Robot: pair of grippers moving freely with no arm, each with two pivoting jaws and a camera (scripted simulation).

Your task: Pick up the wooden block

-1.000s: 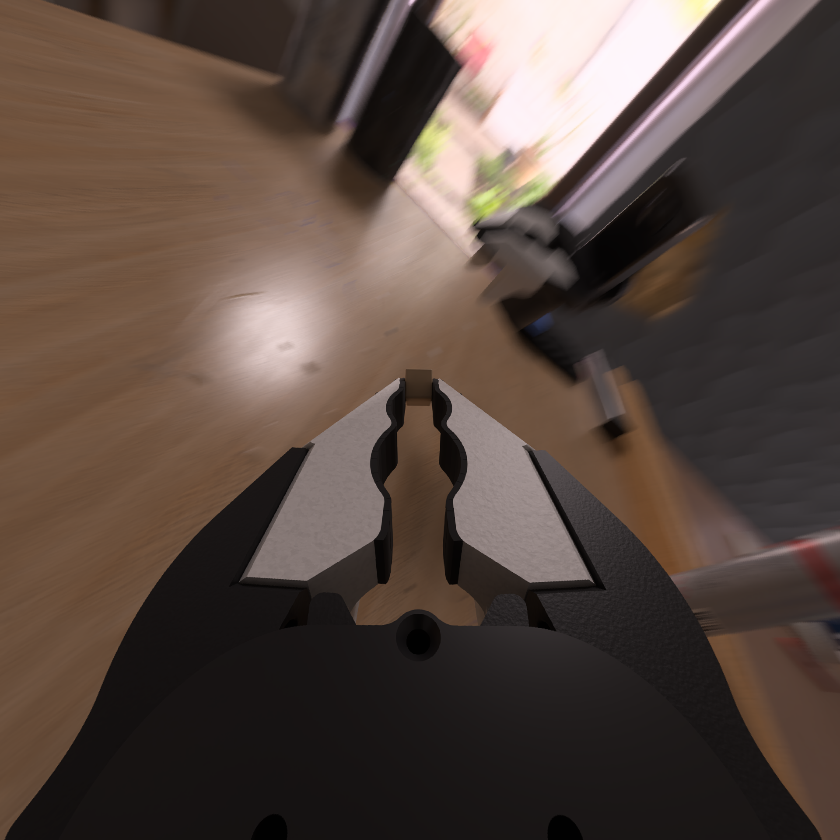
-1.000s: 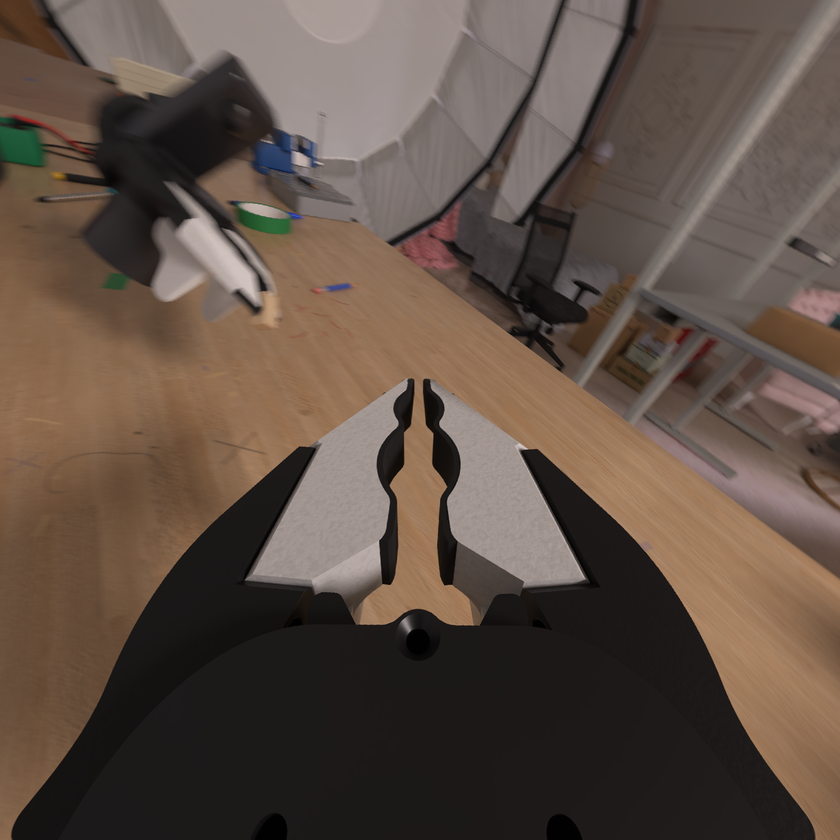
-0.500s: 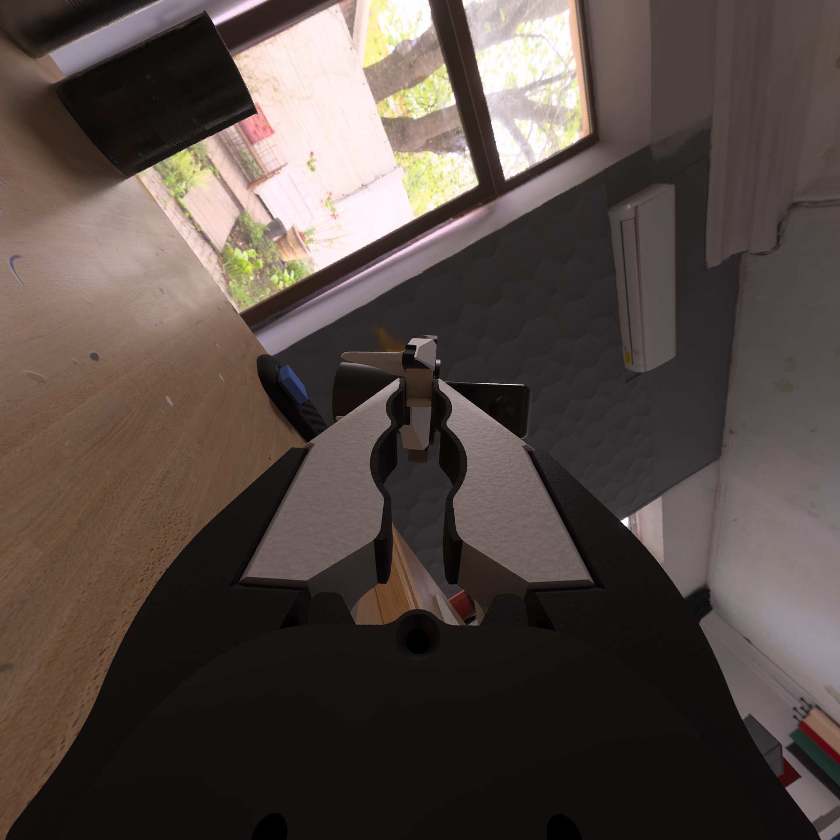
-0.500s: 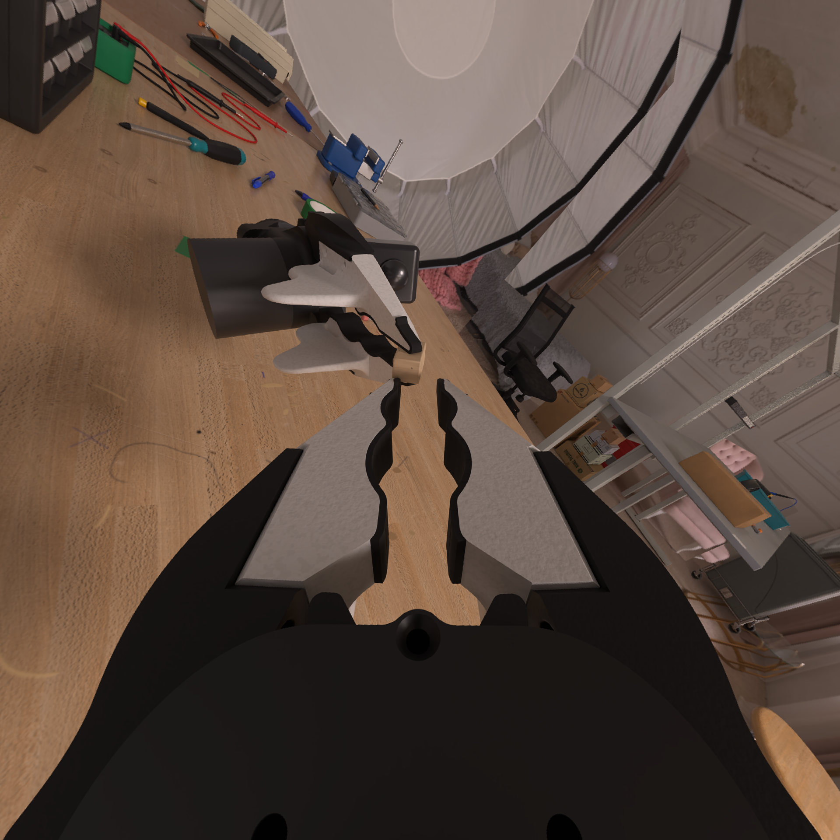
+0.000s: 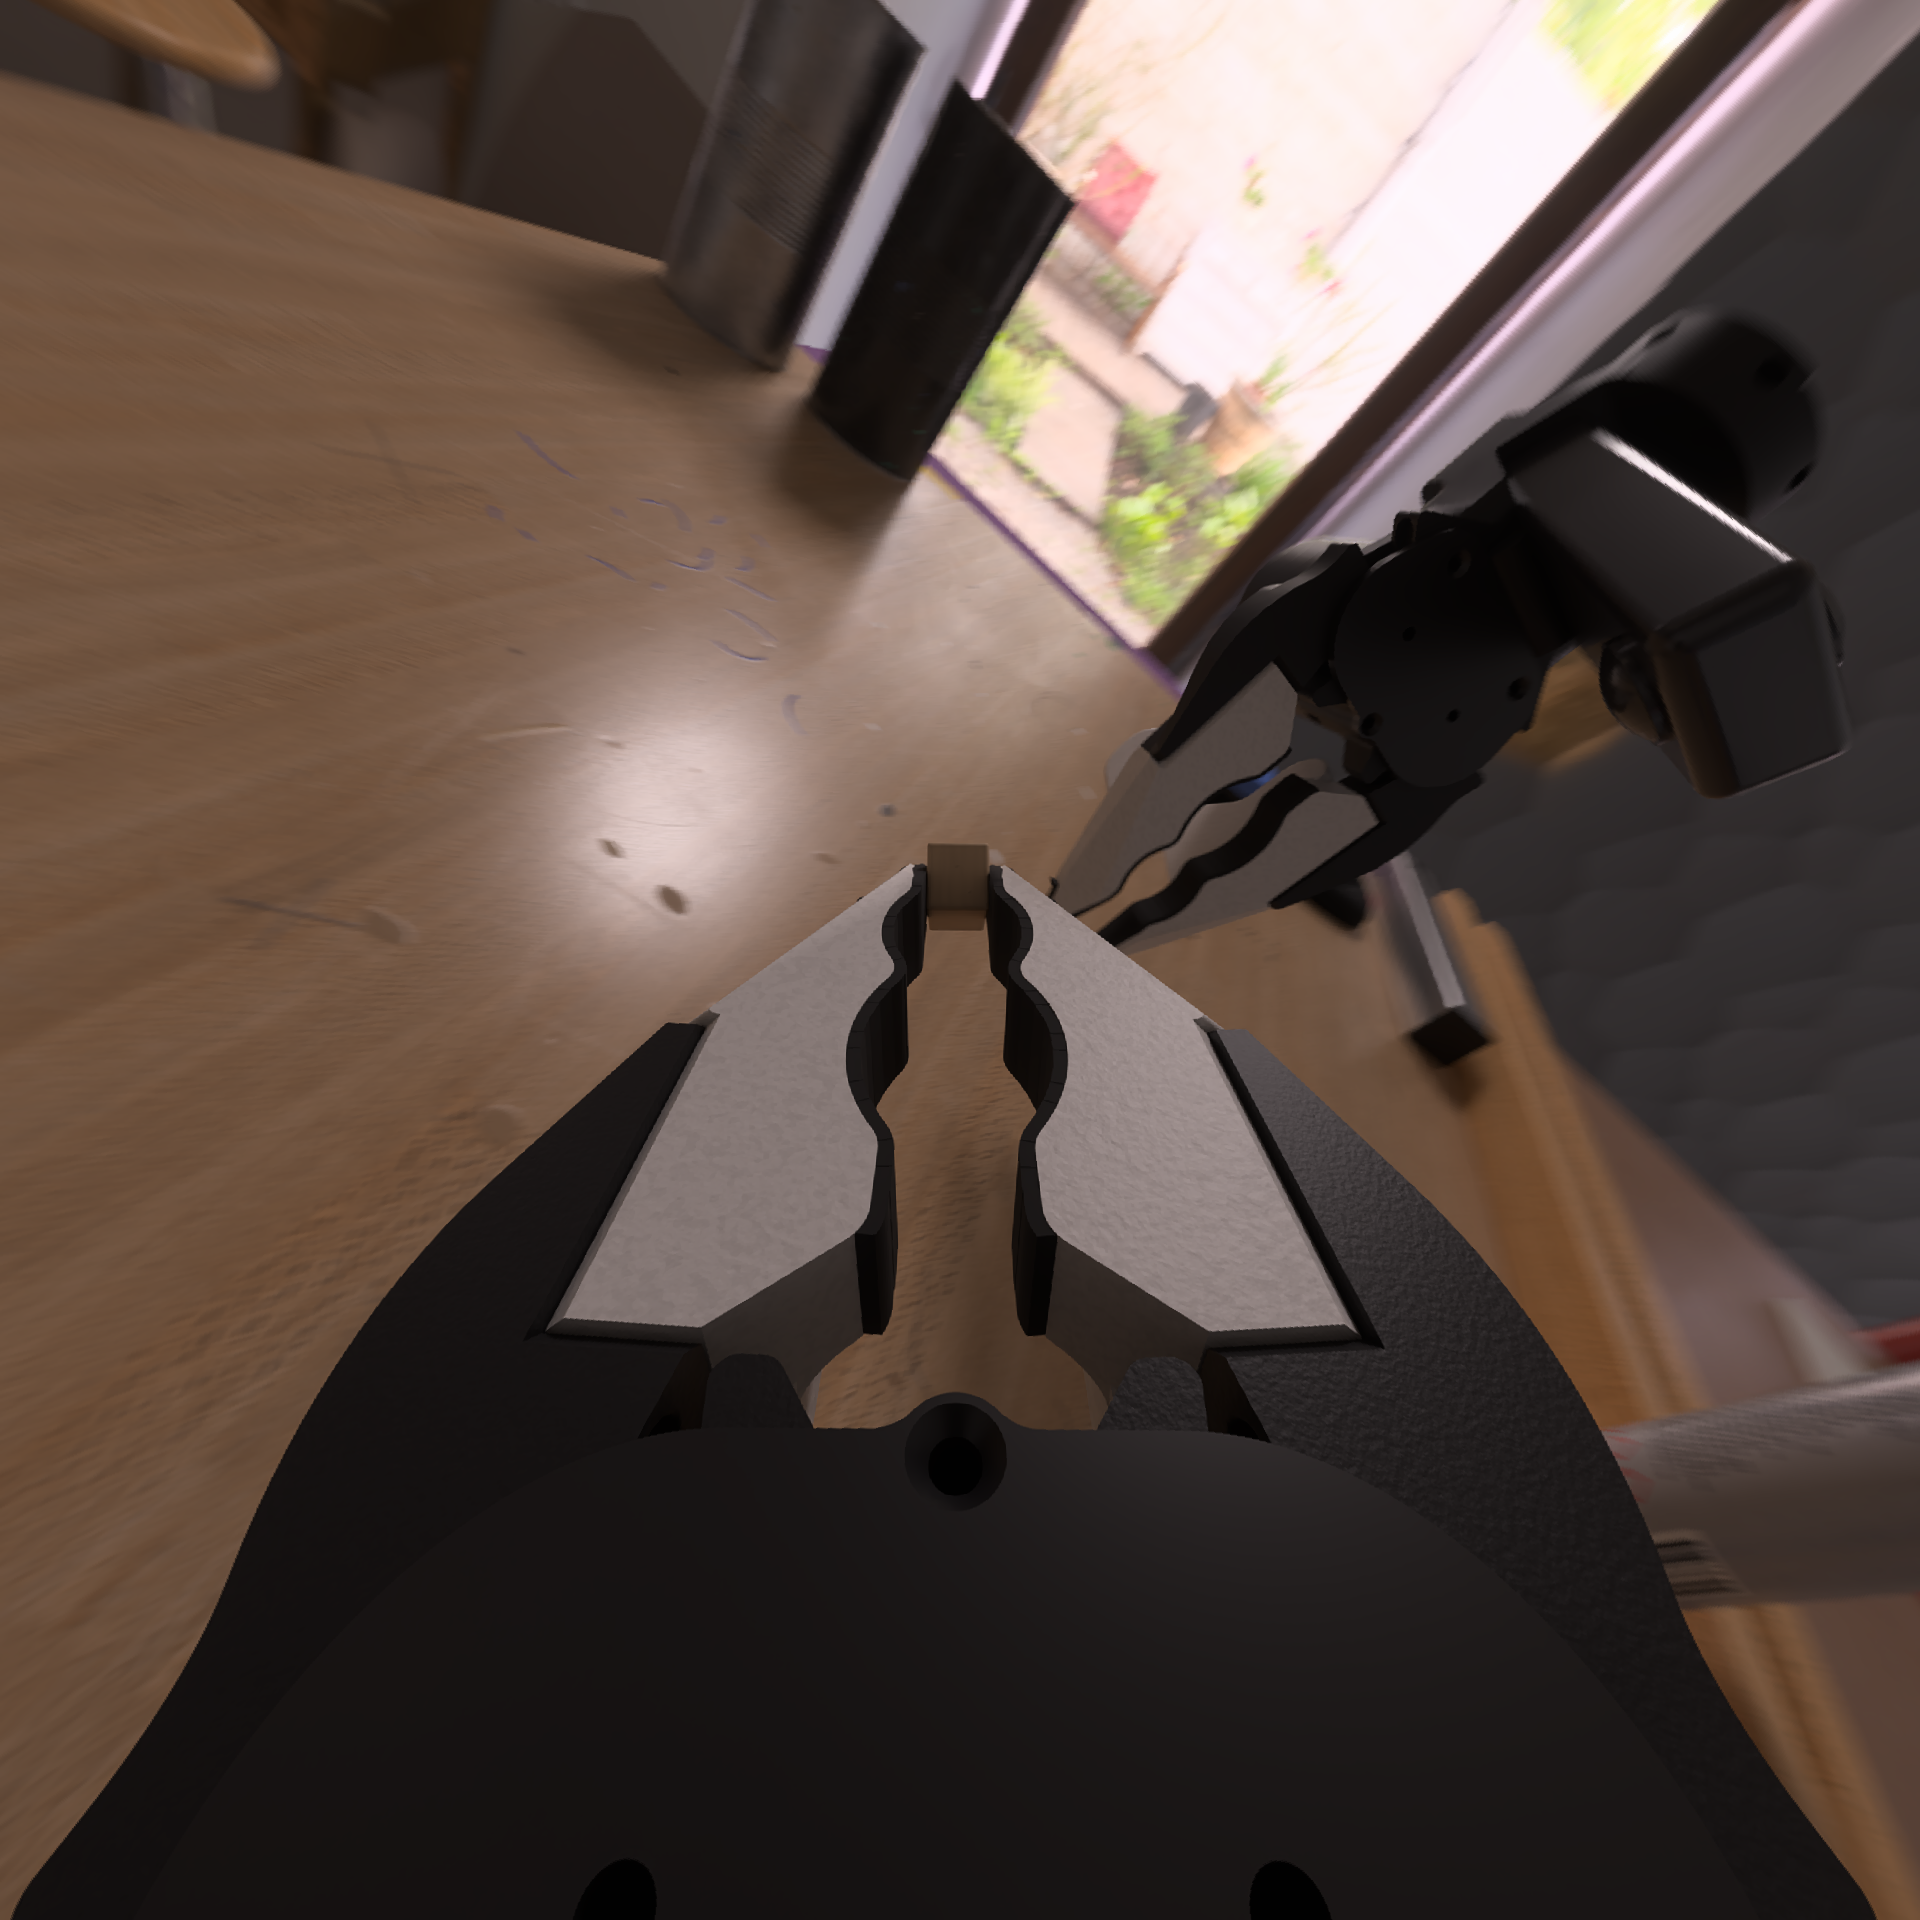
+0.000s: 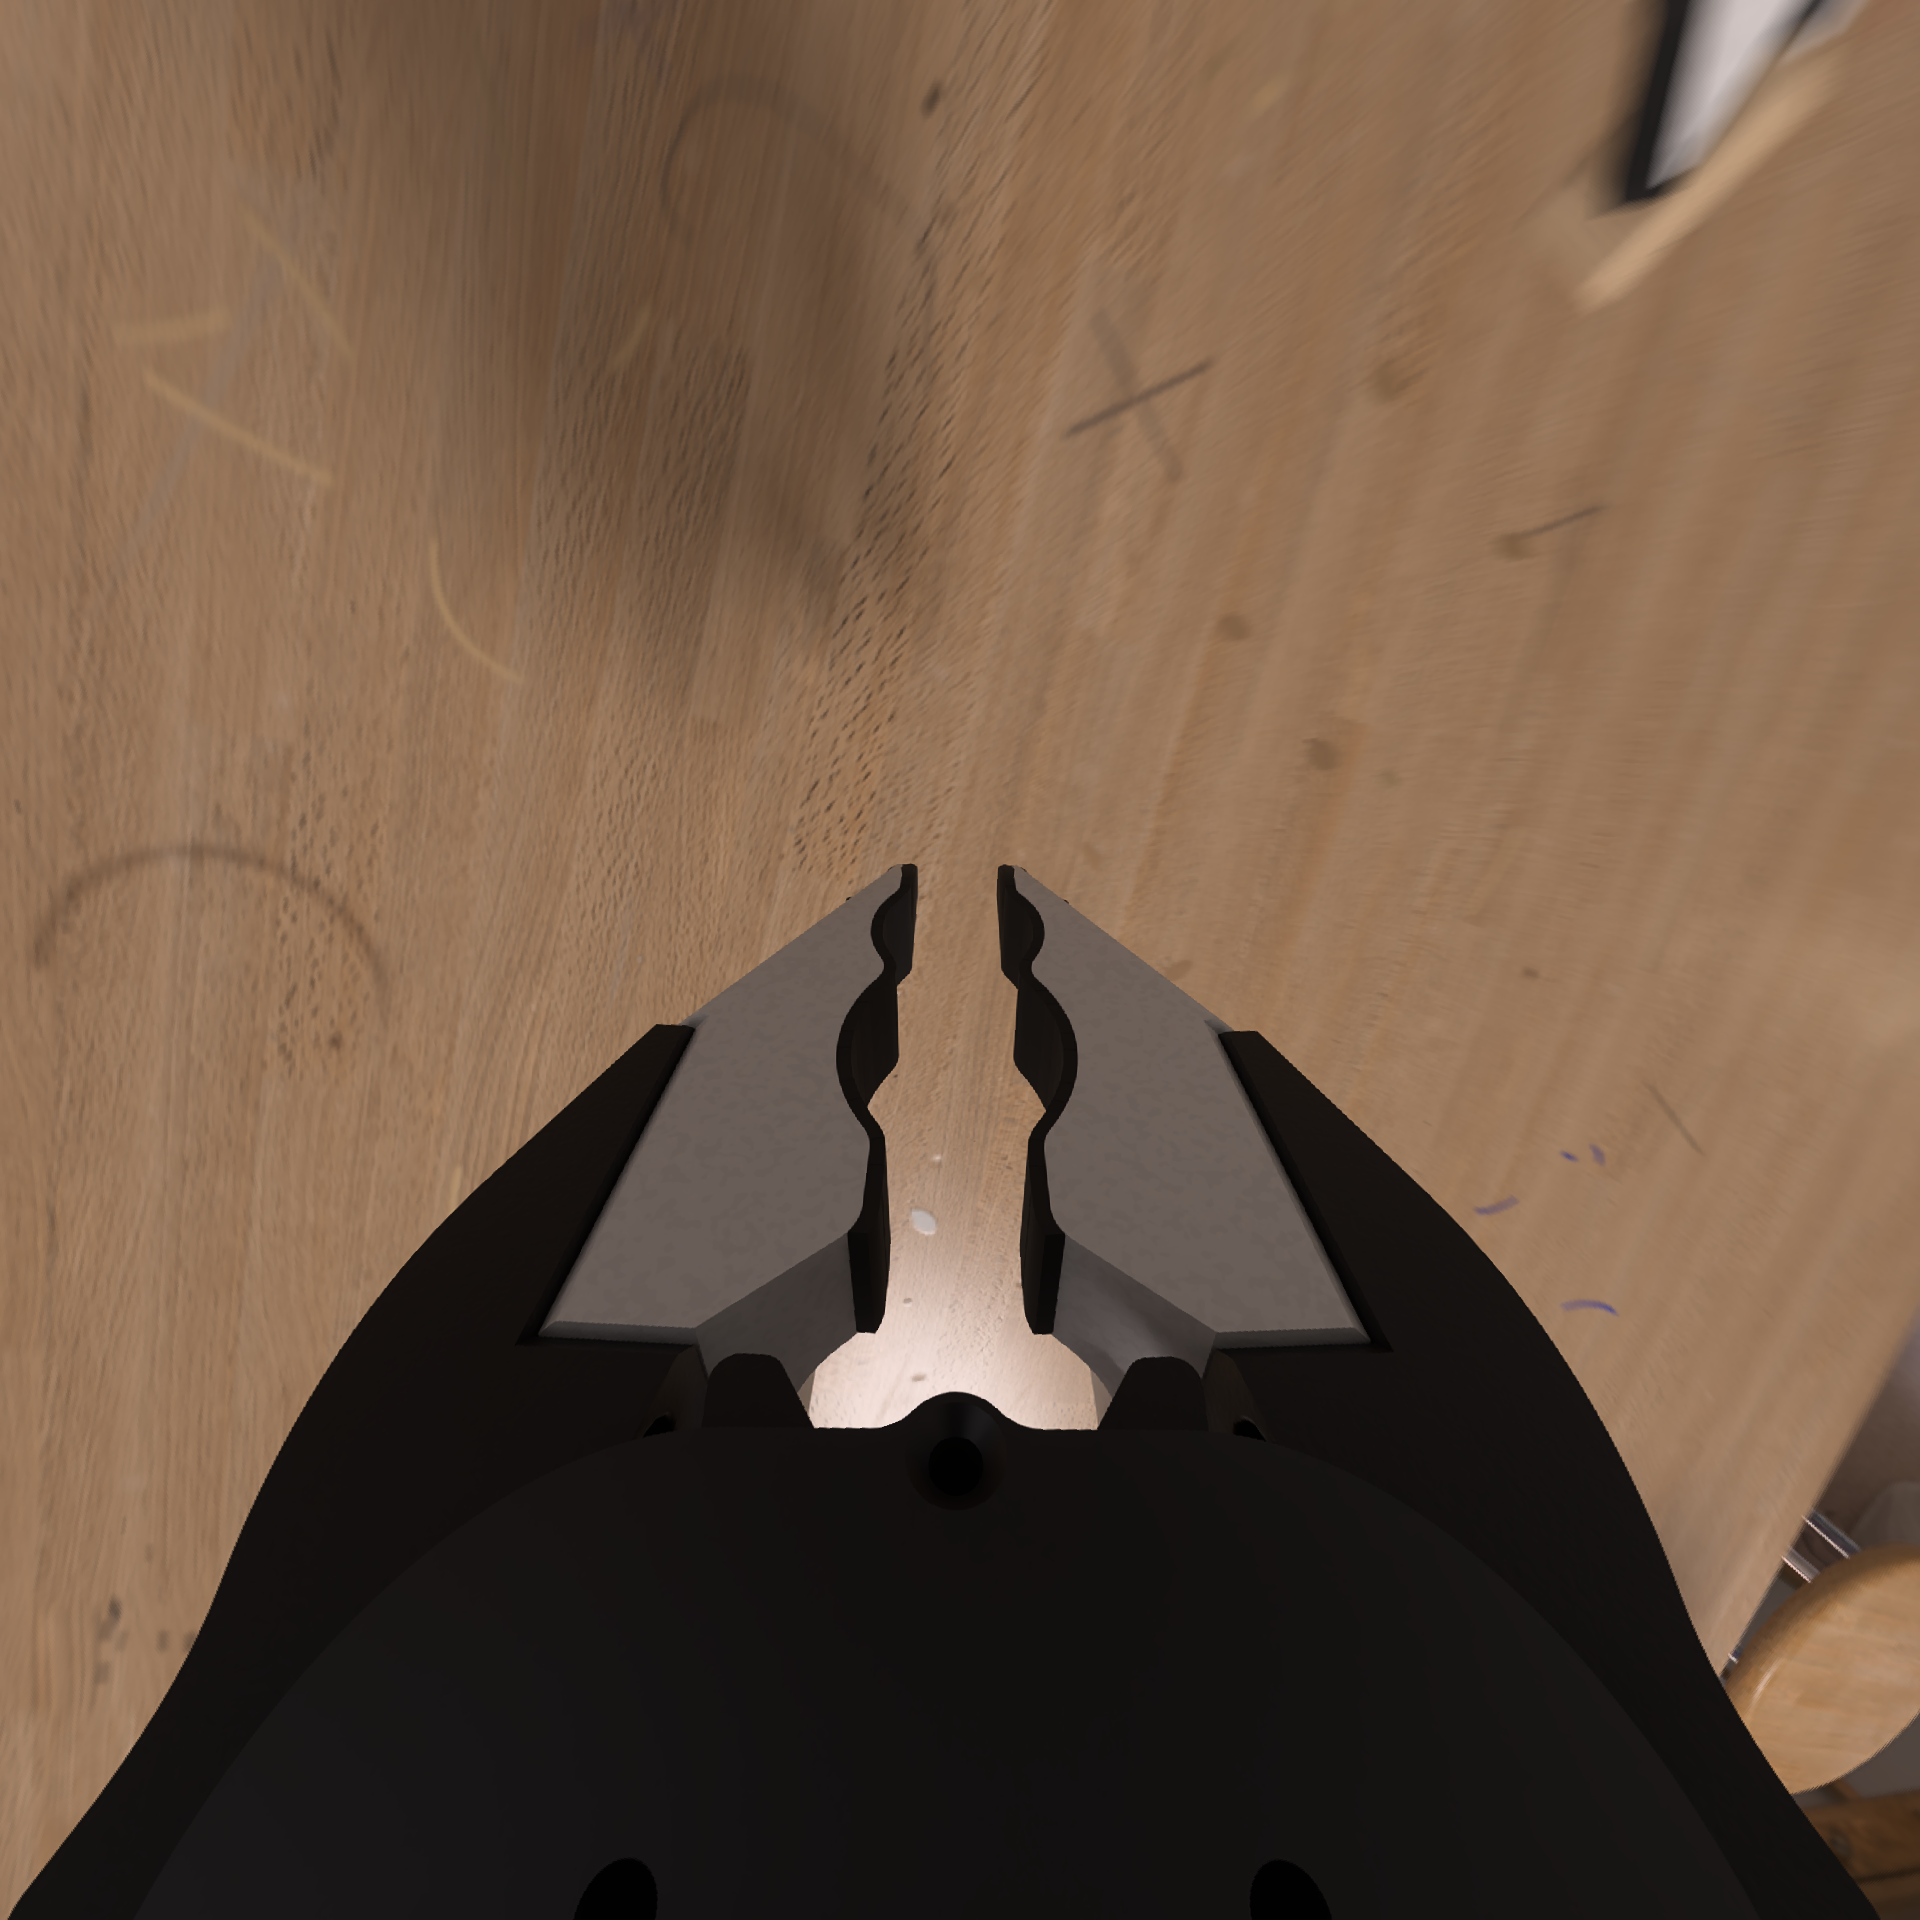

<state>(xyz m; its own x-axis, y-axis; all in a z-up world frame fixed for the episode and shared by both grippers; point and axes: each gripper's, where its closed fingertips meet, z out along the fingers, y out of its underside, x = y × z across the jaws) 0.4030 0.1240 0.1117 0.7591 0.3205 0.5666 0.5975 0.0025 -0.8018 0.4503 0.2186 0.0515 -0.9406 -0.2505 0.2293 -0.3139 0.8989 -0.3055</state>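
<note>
Both grippers are swinging back over the surface (image 5: 312, 675): left gripper (image 5: 957, 883) jaws still pinching the wooden block (image 5: 957, 881), right gripper (image 6: 957, 883) jaws parted, empty beside it.

Small pale matt wooden block (image 5: 957, 886), scuffed light-brown grained wood table (image 5: 312, 727) (one glossy glare patch), black textured plastic tongs (image 5: 957, 883) with rough grey pads.

Right tongs (image 5: 1101, 894) beside wooden block (image 5: 957, 885)
</note>
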